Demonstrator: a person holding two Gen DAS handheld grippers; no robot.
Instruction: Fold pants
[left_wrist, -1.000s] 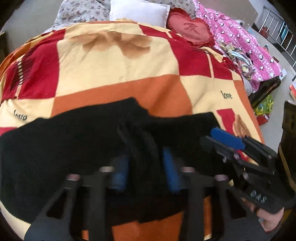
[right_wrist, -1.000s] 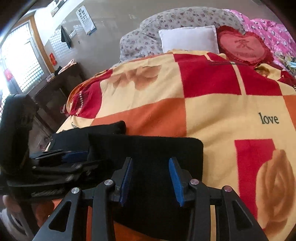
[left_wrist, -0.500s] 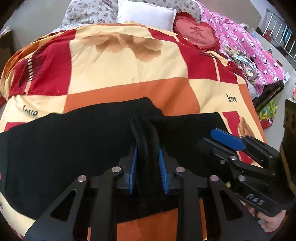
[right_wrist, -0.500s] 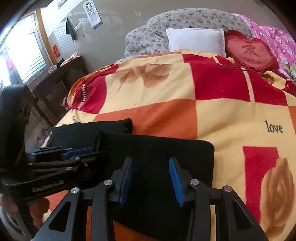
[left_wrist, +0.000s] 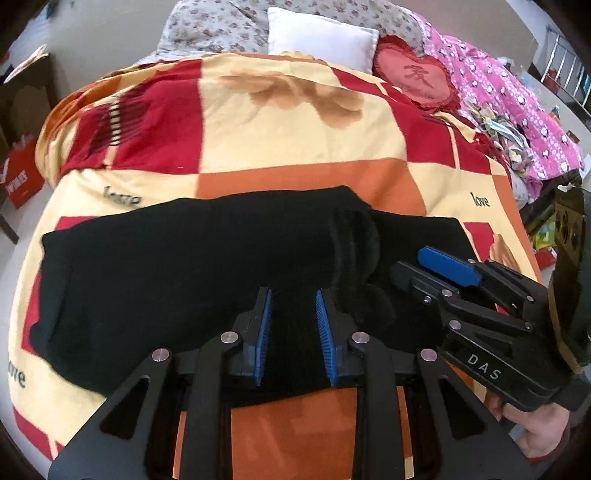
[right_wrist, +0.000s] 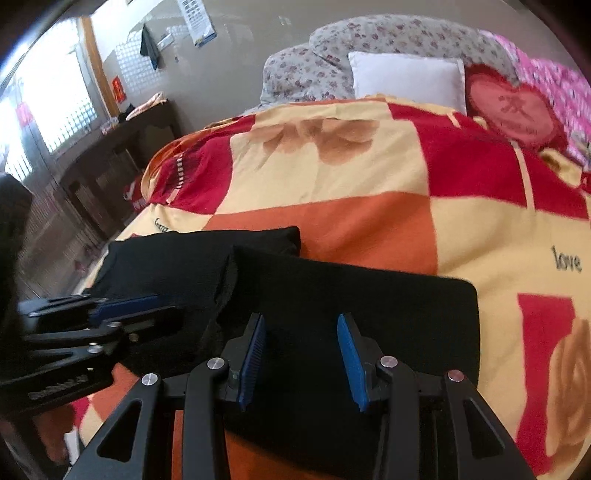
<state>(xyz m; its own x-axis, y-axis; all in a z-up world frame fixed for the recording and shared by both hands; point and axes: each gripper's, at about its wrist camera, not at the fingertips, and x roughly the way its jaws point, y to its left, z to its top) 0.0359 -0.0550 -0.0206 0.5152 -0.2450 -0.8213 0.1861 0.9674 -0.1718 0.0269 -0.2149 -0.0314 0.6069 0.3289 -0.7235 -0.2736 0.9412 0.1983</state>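
Left wrist: pants (left_wrist: 192, 266) on blanket (left_wrist: 295, 147)

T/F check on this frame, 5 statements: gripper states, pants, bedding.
1. The left gripper is open, with nothing pinched between its jaws. True.
2. The right gripper is clamped on the pants. False: its jaws stand open over the pants.
3. The pants are black. True.
4. The pants lie on a plain white sheet. False: they lie on a red, orange and cream checked blanket.
5. A white pillow sits at the head of the bed, beside a red heart-shaped cushion. True.
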